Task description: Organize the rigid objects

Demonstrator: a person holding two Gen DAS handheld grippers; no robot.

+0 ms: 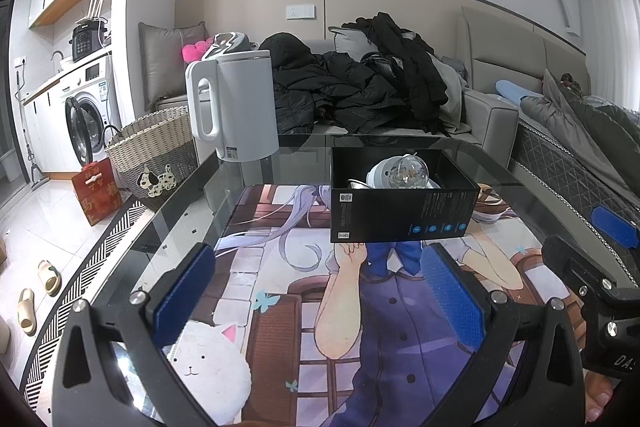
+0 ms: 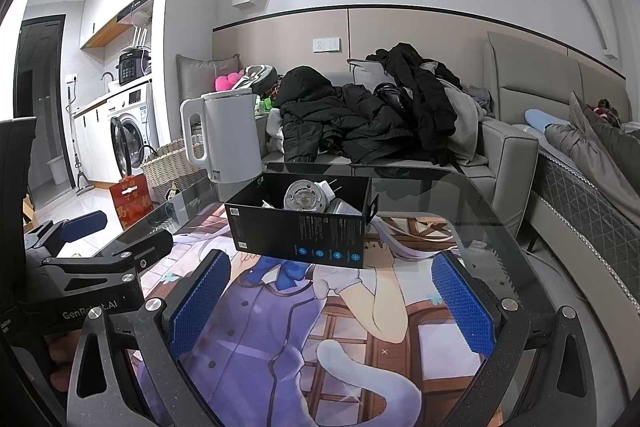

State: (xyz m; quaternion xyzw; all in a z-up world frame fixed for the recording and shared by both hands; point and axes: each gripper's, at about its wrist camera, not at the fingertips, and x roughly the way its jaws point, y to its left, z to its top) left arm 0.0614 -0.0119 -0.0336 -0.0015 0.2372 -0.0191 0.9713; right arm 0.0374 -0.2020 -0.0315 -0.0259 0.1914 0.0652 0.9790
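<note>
Glass table [image 1: 472,151] w/ printed mat [image 1: 280,267], black box [image 1: 400,211], kettle [image 1: 236,107].

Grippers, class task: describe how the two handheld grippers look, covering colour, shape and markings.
Both are black, speckled metal frames with triangular cut-outs and silver screw heads. Each finger carries a rectangular blue ribbed pad. The left gripper shows white "GenRobot.AI" lettering on its body; the right gripper shows partial white letters "DA". No cables or sleeves are visible, only bare fingertips.
</note>
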